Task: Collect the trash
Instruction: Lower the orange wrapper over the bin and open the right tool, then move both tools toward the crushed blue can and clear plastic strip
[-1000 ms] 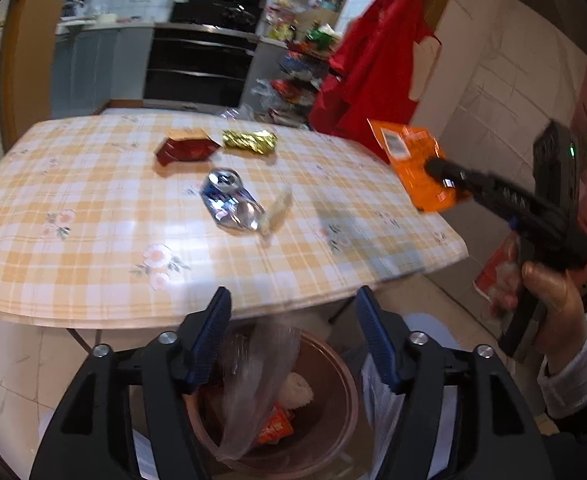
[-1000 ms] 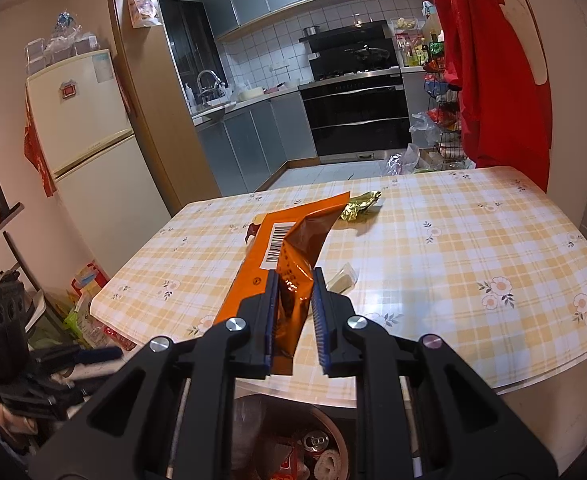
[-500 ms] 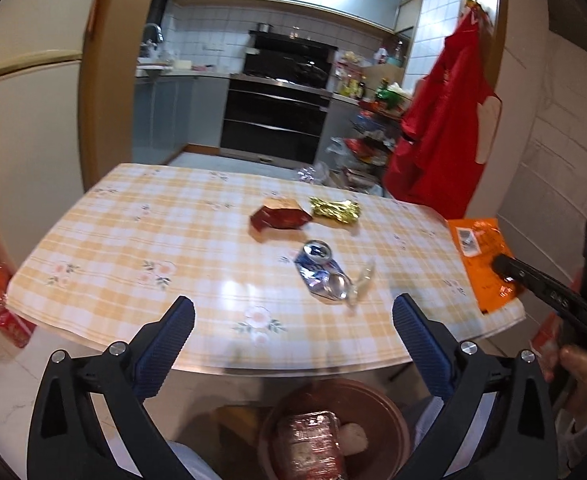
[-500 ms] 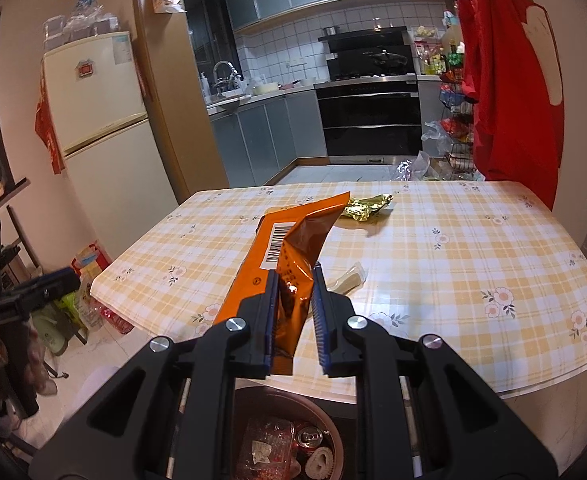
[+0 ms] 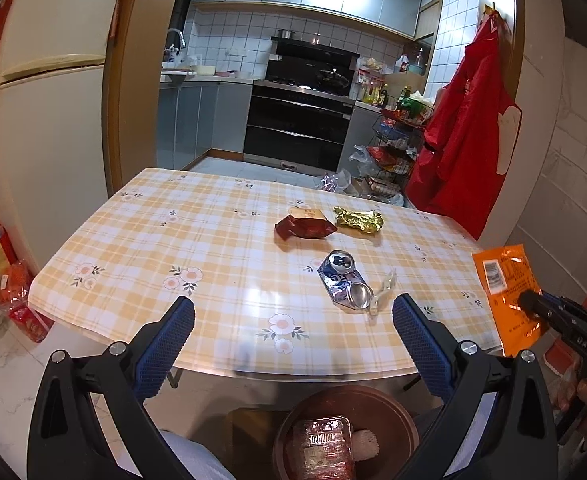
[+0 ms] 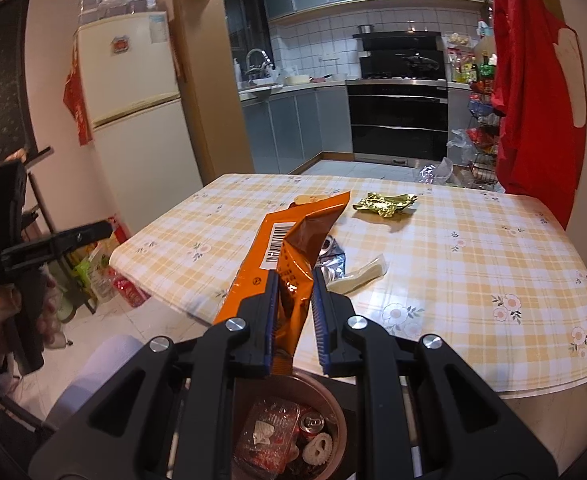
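- Right wrist view: the right gripper (image 6: pixel 292 300) is seen with its jaws pinching the lower end of an orange wrapper (image 6: pixel 293 240), which stands up and forward from them. The brown bin (image 6: pixel 335 400) lies directly beneath the jaws, already holding a plastic tray and a can.
- Left wrist view: the left gripper (image 5: pixel 293 340) is shown with its jaws spread wide and nothing between them; the log has them opened within the last second. The same bin (image 5: pixel 397 404) sits below and just ahead of them.
- Ahead of the left jaws, on the checked surface (image 5: pixel 173 240), a crushed can (image 5: pixel 343 282), a clear scrap (image 5: pixel 381 292), a dark red packet (image 5: pixel 305 228) and a gold wrapper (image 5: pixel 359 219) remain uncollected.
- A miss is judged possible: the wrapper is long and light, so if released while leaning forward it could catch the bin rim or the surface edge and fall to the floor.
- The crushed can could be knocked along or roll if approached off-centre.
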Demonstrator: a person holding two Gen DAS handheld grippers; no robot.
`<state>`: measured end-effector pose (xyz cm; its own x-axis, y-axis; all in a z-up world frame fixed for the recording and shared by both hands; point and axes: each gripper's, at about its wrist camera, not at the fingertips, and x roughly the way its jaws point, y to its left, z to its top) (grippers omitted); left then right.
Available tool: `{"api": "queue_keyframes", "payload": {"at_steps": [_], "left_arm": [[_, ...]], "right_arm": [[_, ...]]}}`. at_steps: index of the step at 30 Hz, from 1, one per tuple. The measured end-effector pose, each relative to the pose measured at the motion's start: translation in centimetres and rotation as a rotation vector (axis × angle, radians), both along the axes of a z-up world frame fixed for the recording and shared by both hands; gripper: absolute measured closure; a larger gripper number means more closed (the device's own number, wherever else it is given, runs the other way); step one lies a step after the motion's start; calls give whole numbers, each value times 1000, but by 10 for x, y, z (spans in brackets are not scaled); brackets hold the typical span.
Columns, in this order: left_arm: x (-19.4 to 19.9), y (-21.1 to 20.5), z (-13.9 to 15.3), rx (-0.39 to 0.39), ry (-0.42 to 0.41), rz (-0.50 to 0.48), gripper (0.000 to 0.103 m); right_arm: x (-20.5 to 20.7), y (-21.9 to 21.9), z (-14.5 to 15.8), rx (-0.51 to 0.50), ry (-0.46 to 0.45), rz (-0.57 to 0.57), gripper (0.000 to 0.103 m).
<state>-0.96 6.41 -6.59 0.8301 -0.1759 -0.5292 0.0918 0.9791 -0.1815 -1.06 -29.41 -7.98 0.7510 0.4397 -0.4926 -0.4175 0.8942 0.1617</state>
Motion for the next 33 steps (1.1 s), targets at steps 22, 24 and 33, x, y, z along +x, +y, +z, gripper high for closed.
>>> {"api": "queue_keyframes", "payload": {"at_steps": [22, 24, 33], "left_arm": [[4, 9, -8, -68, 41, -2, 6], [5, 9, -10, -64, 45, -5, 6], [22, -2, -26, -23, 86, -22, 6]], "right_arm": [[-6, 7, -15, -48, 9, -67, 6], [-3, 3, -16, -43, 14, -83, 6], [22, -14, -24, -66, 18, -179, 6]]}}
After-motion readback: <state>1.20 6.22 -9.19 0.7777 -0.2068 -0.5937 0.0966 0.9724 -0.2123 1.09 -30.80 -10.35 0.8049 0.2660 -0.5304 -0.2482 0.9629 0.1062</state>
